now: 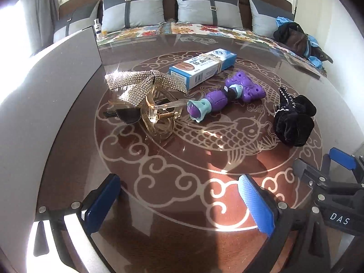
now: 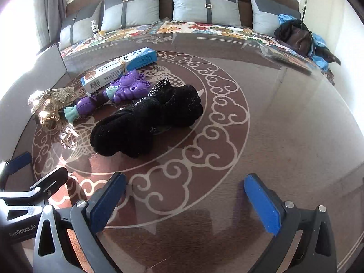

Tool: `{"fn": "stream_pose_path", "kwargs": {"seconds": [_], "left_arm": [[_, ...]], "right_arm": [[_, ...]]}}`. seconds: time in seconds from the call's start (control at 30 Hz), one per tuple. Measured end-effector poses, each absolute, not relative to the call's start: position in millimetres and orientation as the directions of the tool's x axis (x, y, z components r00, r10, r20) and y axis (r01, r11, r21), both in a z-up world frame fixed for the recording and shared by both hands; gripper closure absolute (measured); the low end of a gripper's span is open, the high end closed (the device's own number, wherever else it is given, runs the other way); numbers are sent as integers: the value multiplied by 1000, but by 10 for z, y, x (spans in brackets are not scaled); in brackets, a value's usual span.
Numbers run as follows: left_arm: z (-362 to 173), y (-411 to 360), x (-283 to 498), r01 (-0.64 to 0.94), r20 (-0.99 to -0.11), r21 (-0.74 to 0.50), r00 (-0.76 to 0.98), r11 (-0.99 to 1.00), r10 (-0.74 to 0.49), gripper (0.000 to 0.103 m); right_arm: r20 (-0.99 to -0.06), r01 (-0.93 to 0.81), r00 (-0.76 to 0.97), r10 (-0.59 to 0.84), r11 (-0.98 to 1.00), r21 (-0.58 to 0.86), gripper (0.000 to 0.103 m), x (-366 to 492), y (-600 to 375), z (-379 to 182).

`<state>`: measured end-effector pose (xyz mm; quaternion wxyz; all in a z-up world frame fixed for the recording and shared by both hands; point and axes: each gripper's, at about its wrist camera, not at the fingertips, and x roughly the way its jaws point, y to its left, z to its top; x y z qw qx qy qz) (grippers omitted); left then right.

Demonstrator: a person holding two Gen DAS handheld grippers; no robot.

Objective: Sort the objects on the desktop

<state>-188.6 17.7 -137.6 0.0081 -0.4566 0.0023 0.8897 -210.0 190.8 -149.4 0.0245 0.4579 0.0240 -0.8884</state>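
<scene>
On the round brown table [image 1: 182, 173] lie a rhinestone bow hair claw [image 1: 141, 93], a blue and white medicine box [image 1: 202, 67], a purple toy [image 1: 225, 95] and a black velvet scrunchie [image 1: 293, 122]. My left gripper [image 1: 179, 200] is open and empty, near the table's front edge, short of the claw. My right gripper [image 2: 188, 200] is open and empty, just short of the scrunchie [image 2: 147, 125]. The right wrist view also shows the box [image 2: 120, 68], the toy [image 2: 113, 93] and the claw [image 2: 50, 104]. The right gripper's fingers [image 1: 341, 159] show at the right of the left view.
A grey flat panel [image 1: 52, 79] stands along the table's left side. Behind the table is a sofa with grey cushions [image 1: 134, 11], a floral cover, a small white bottle [image 1: 98, 28] and a dark bag [image 1: 295, 37]. A flat plastic-wrapped item [image 2: 284, 56] lies at the far right edge.
</scene>
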Motion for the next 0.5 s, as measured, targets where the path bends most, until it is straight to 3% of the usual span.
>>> {"fn": "stream_pose_path", "kwargs": {"seconds": [0.5], "left_arm": [[-1376, 175, -1887, -17, -812, -4, -583, -1000, 13, 0]], "right_arm": [[-815, 65, -579, -21, -998, -20, 0, -2098, 1905, -1495]]}}
